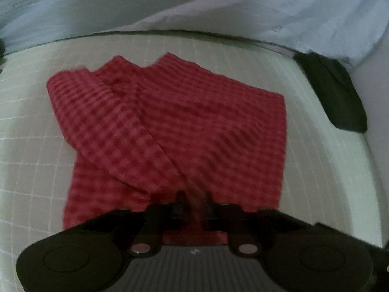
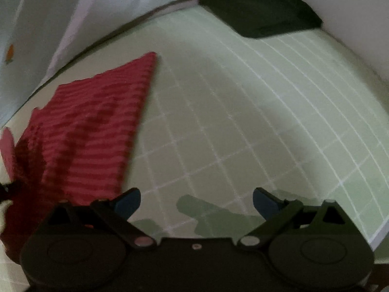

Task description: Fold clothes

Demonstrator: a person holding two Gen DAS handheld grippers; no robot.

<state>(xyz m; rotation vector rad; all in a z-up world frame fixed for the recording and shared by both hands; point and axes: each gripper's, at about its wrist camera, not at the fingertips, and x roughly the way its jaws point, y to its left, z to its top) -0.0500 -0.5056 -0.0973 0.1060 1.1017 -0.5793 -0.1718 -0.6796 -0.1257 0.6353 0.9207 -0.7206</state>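
Observation:
A red checked cloth [image 1: 170, 126] lies on the pale green gridded mat [image 1: 31, 121], with one part folded over in a thick roll on its left. My left gripper [image 1: 193, 202] is shut on the near edge of the cloth, a pinch of fabric between its fingers. In the right wrist view the same cloth [image 2: 92, 131] lies at the left. My right gripper [image 2: 197, 202] is open and empty over bare mat [image 2: 243, 121], to the right of the cloth; its blue fingertips [image 2: 127, 203] stand wide apart.
A dark folded garment [image 1: 338, 92] lies at the mat's far right corner, also in the right wrist view [image 2: 260, 9]. Pale blue-white bedding [image 1: 218, 7] lies beyond the mat's far edge.

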